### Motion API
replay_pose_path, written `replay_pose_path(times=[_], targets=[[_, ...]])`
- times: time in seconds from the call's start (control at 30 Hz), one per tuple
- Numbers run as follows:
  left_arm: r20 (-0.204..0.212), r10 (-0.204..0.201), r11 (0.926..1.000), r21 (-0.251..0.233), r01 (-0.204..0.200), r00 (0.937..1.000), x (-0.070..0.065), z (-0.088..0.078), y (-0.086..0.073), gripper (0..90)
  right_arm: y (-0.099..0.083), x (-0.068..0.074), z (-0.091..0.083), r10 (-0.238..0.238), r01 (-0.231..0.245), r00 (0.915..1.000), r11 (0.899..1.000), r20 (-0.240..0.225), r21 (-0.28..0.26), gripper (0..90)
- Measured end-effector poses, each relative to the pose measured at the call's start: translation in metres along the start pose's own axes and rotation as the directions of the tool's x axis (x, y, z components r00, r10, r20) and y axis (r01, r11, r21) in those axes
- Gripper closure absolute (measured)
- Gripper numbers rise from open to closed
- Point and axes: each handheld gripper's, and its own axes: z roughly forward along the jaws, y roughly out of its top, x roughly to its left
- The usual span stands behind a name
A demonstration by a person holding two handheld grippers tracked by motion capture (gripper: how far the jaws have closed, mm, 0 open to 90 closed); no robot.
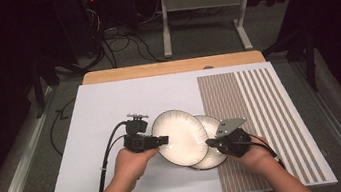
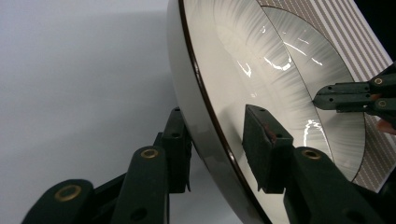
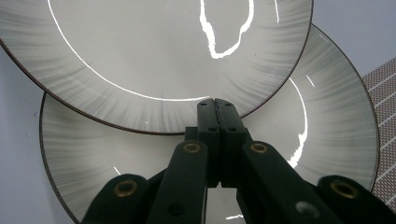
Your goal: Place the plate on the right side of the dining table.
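While the upper plate is tilting up at its left edge, the entries stand as follows:

Upper plate (image 1: 180, 136): lying partly over the lower plate, its left rim lifting off the desk (its right part is resting on the plate beneath).

Lower plate (image 1: 212, 145): lying flat on the desk (image 1: 109, 104), straddling the edge of the striped mat (image 1: 262, 118).

Left tool (image 1: 163, 140): straddling the upper plate's left rim, one pad under, one pad over; whether the pads are pressing yet I cannot tell.

Right tool (image 1: 210, 142): clenched on nothing, its tip lying on the lower plate just beside the upper plate's rim.

Step in hand: separating the two plates, judging by the poses.

Doing it well: seat both pads squarely on the rim before lifting; keep the right tool pressing the lower plate down so it is not sliding along; raise slowly, since glazed rims are slippery.
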Motion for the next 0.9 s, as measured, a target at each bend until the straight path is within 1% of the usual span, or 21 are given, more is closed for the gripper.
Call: replay_pose_path(times=[0.07,0.1,0.17,0.2,0.27,0.3,0.43,0.53,0.57,0.63,0.67,0.7,0.77,0.83,0.9], targets=[[0.005,-0.010,0.9999,-0.009,0.010,0.9999,0.000,0.000,0.000,64.3,0.000,0.000,0.000,-0.002,0.002,1.0000,1.000,0.002,0.001,90.0],[0.008,-0.012,0.9998,-0.014,0.012,0.9999,0.000,-0.001,0.000,65.0,0.000,0.001,0.000,0.006,-0.006,1.0000,1.000,0.004,-0.001,90.0],[0.017,-0.015,0.9996,-0.025,0.015,0.9997,-0.001,-0.002,0.000,67.0,0.000,0.001,0.001,0.001,-0.001,1.0000,1.000,0.000,0.001,90.0],[0.016,-0.010,0.9996,-0.025,0.011,0.9998,-0.002,-0.002,0.001,67.7,0.000,0.001,0.000,-0.007,0.007,1.0000,1.000,0.000,0.002,90.0],[0.018,-0.009,0.9997,-0.022,0.010,0.9998,-0.002,-0.002,0.000,68.1,0.000,0.001,0.000,-0.006,0.006,1.0000,1.000,0.004,0.000,90.0],[0.024,-0.020,0.9994,-0.029,0.020,0.9995,-0.002,-0.001,0.000,68.1,0.000,0.001,-0.001,0.003,-0.002,1.0000,1.000,0.007,-0.007,90.0],[0.025,-0.019,0.9991,-0.036,0.020,0.9995,-0.001,-0.001,-0.001,68.6,-0.001,0.000,-0.003,0.000,0.000,1.0000,1.000,0.007,-0.007,90.0],[0.032,-0.020,0.9984,-0.053,0.022,0.9993,-0.002,-0.001,-0.001,70.6,0.000,0.000,-0.008,0.012,-0.012,0.9999,0.999,0.009,-0.030,90.0],[0.032,-0.020,0.9984,-0.053,0.022,0.9993,-0.002,-0.001,-0.001,71.2,0.000,0.000,-0.008,0.012,-0.012,0.9999,0.999,0.009,-0.030,90.0],[0.035,-0.017,0.9982,-0.057,0.019,0.9992,-0.003,-0.002,0.000,71.8,0.000,-0.001,-0.010,0.010,-0.009,0.9999,0.999,0.014,-0.046,90.0],[0.040,-0.019,0.9979,-0.061,0.022,0.9990,-0.003,-0.002,-0.001,72.4,-0.001,-0.001,-0.011,0.021,-0.020,0.9997,0.998,0.015,-0.053,90.0],[0.038,-0.015,0.9979,-0.062,0.018,0.9991,-0.003,-0.003,-0.001,73.1,-0.001,-0.002,-0.014,0.030,-0.028,0.9994,0.997,0.018,-0.072,90.0],[0.041,-0.013,0.9974,-0.071,0.015,0.9991,-0.004,-0.004,-0.001,73.8,-0.001,-0.003,-0.017,0.040,-0.037,0.9990,0.995,0.023,-0.091,90.0],[0.048,-0.017,0.9968,-0.077,0.021,0.9987,-0.005,-0.004,-0.001,74.6,-0.001,-0.004,-0.019,0.044,-0.041,0.9987,0.994,0.027,-0.098,90.0],[0.050,-0.013,0.9967,-0.080,0.017,0.9987,-0.005,-0.005,-0.001,75.3,-0.002,-0.005,-0.020,0.046,-0.043,0.9985,0.994,0.029,-0.105,90.0]])
